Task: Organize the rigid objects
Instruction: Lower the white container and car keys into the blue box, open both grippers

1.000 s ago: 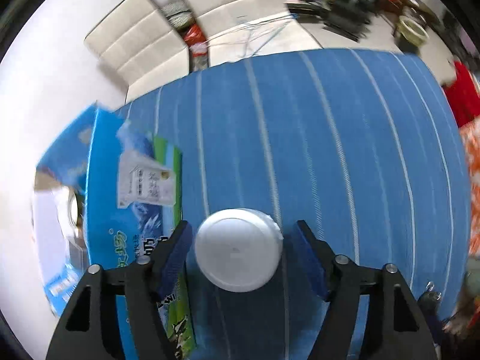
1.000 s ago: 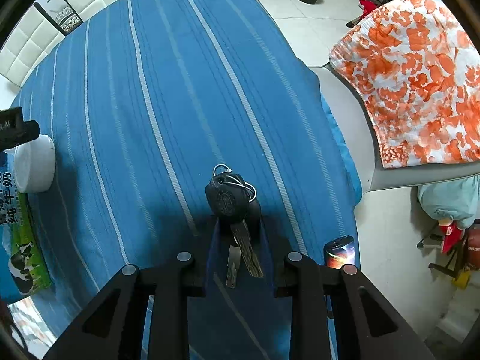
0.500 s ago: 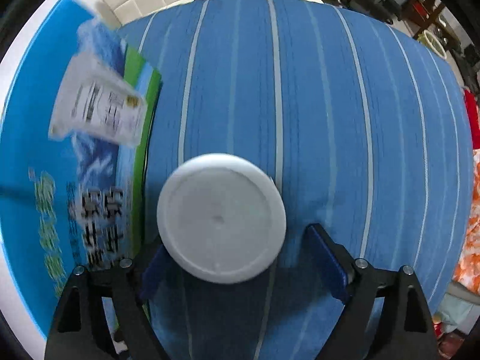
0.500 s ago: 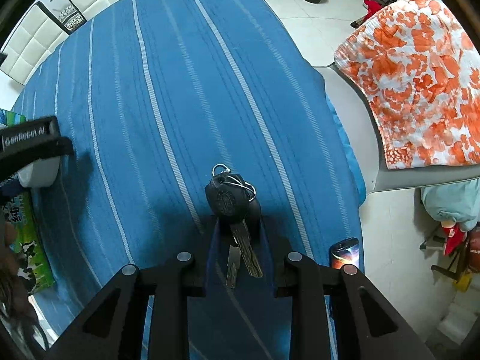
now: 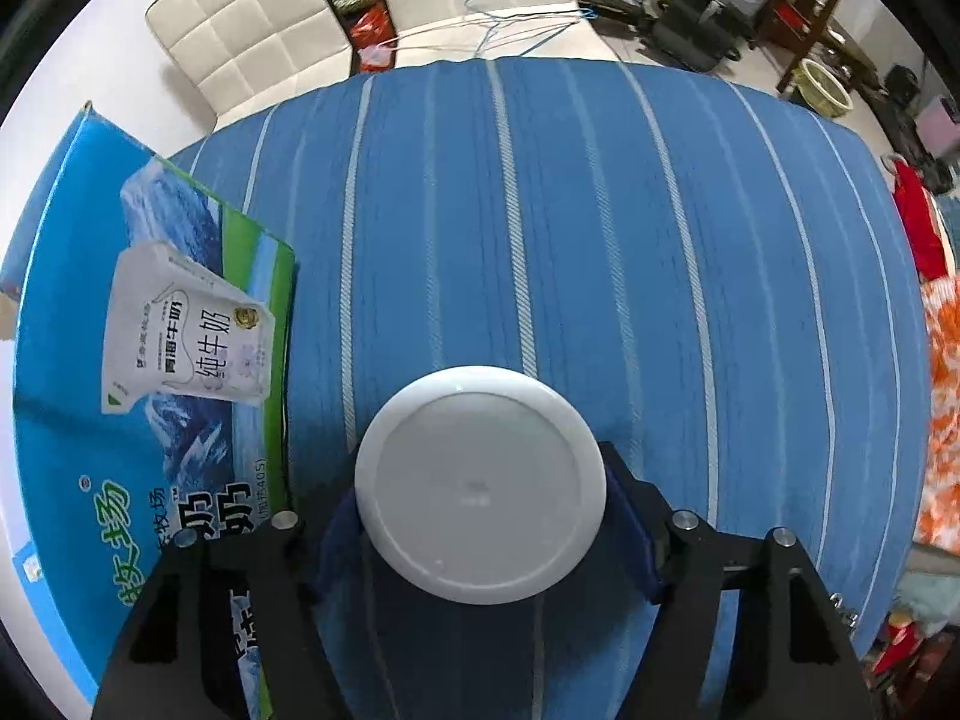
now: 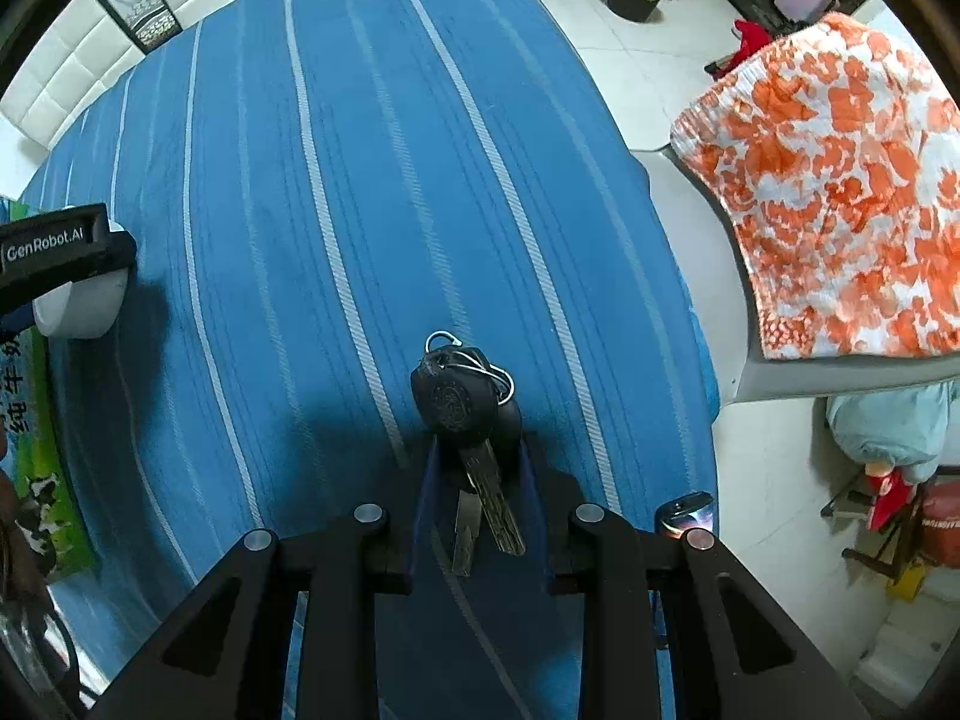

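— Stripes run away from the camera across the blue cloth surface [image 5: 600, 240]; white padded chairs [image 5: 252, 36] beyond. Left view?
— Left gripper [image 5: 480, 516] closing around an upright white lidded jar [image 5: 480, 492], milk carton box [image 5: 138, 396] just beside.
— Right view?
— Right gripper [image 6: 480, 480] clamps a key bunch [image 6: 462, 408], fob pointing forward, blades back; orange floral cloth [image 6: 840, 192] off the surface.

Blue striped bedspread [image 5: 600, 240], white tufted headboard [image 5: 252, 30], pale tiled floor [image 6: 648, 48]
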{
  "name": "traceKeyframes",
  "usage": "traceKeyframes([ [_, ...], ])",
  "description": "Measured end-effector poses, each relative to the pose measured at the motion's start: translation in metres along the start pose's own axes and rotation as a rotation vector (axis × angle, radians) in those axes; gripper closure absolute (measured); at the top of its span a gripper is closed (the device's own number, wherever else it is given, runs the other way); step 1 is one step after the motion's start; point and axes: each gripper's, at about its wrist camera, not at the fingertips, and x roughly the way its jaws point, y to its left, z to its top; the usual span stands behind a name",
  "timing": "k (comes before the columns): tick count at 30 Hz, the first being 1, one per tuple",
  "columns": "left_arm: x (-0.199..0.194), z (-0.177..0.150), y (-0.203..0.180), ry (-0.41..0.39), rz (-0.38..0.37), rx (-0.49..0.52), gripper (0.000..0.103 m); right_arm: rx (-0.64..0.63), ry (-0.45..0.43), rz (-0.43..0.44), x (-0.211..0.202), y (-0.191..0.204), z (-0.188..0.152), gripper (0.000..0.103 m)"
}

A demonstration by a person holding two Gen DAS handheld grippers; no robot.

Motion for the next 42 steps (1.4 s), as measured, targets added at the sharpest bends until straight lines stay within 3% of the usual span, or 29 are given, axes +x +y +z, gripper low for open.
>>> traceKeyframes([
  [6,-0.008,-0.03,-0.001,-0.015,-0.016,0.063,0.035,-0.027,-0.011,-0.002,-0.004,0.004,-0.009,0.075],
  [14,-0.031,-0.068,0.007,-0.047,-0.094,0.098,0.035,-0.026,-0.031,0.011,-0.017,-0.001,-0.021,0.076],
  [19,-0.061,-0.079,0.012,-0.091,-0.145,0.113,0.035,-0.039,-0.084,0.034,-0.045,0.002,-0.024,0.076],
  [26,-0.114,-0.077,0.039,-0.183,-0.232,0.11,0.035,-0.07,-0.213,0.096,-0.122,0.022,-0.031,0.076],
  [32,-0.157,-0.072,0.086,-0.235,-0.294,0.078,0.035,-0.079,-0.284,0.204,-0.179,0.058,-0.038,0.076],
  [38,-0.196,-0.078,0.168,-0.296,-0.31,0.011,0.035,-0.155,-0.33,0.331,-0.232,0.135,-0.057,0.076],
  [42,-0.205,-0.084,0.228,-0.324,-0.282,-0.051,0.035,-0.2,-0.308,0.384,-0.232,0.191,-0.065,0.076],
])
